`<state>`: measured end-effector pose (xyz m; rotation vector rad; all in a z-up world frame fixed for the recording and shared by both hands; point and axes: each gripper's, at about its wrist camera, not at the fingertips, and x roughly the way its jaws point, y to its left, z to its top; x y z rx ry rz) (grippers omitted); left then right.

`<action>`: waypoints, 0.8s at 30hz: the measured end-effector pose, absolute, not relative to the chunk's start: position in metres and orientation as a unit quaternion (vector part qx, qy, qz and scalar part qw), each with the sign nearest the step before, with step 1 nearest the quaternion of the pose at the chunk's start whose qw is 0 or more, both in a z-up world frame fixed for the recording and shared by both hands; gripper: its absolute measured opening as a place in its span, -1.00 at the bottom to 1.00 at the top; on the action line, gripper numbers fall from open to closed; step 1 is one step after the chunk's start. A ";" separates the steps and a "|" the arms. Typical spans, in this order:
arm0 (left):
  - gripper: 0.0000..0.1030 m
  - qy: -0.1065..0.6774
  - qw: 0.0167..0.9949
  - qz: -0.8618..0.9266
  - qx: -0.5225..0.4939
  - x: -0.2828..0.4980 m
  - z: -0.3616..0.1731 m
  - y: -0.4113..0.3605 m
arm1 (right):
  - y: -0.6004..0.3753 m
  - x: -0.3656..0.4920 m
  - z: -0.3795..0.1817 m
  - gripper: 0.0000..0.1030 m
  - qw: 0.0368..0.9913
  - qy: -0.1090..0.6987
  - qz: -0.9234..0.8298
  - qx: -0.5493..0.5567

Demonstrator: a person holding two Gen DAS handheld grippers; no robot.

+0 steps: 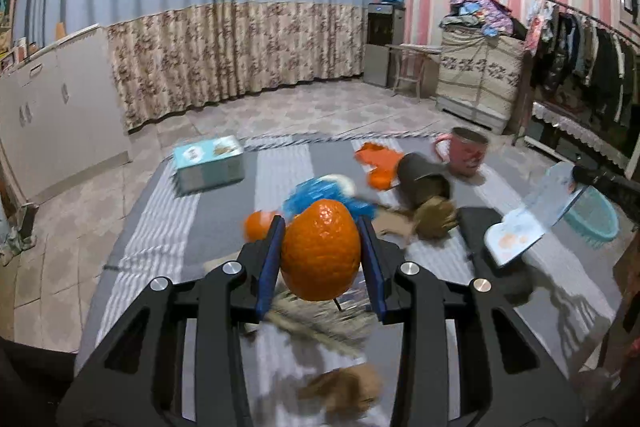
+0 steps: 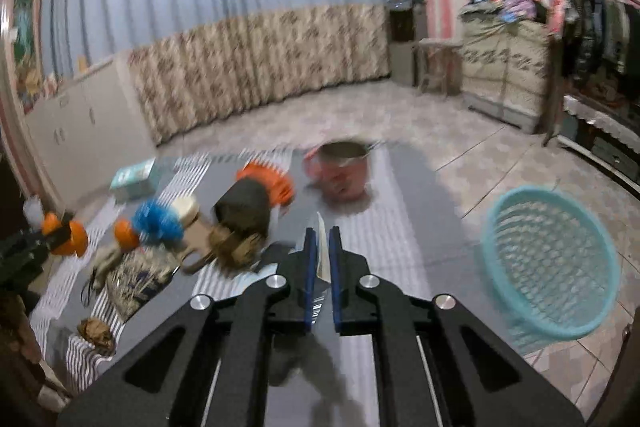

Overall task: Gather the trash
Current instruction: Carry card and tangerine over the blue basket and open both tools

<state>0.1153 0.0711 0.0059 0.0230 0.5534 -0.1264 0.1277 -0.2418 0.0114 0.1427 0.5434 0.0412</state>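
Note:
My left gripper [image 1: 322, 251] is shut on an orange [image 1: 320, 251] and holds it above the striped grey table [image 1: 160, 235]; it also shows at the left edge of the right wrist view [image 2: 68, 237]. My right gripper [image 2: 322, 259] is shut on a flat white wrapper [image 2: 322, 255], seen edge-on; the same wrapper shows in the left wrist view [image 1: 532, 215]. A teal basket [image 2: 548, 263] stands on the floor to the right of the table. A second orange [image 1: 258, 225], a blue pom-pom [image 1: 316, 195] and crumpled brown paper [image 1: 434, 217] lie on the table.
A pink mug [image 1: 464, 151], a tipped dark cup [image 1: 422, 177], orange wrapping [image 1: 378, 163] and a light-blue box [image 1: 208, 163] sit at the far side of the table. A black pouch [image 1: 492, 251] lies to the right. More brown scraps [image 2: 96, 333] lie near the front.

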 end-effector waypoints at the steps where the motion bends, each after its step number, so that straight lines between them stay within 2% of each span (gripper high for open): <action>1: -0.31 0.270 0.960 -0.069 0.012 0.116 0.009 0.062 | -0.254 0.126 0.016 -0.87 0.962 0.263 0.014 0.077; 6: -0.31 0.259 0.960 -0.106 0.019 0.121 0.020 0.004 | -0.341 0.109 0.034 -0.87 0.964 0.233 -0.042 0.121; 13: -0.31 0.258 0.951 -0.167 0.034 0.135 0.015 -0.092 | -0.425 0.105 0.032 -0.90 0.961 0.215 -0.114 0.131; 24: -0.31 0.258 0.923 -0.280 0.054 0.162 -0.011 -0.254 | -0.500 0.108 0.000 -0.90 0.944 0.228 -0.195 0.137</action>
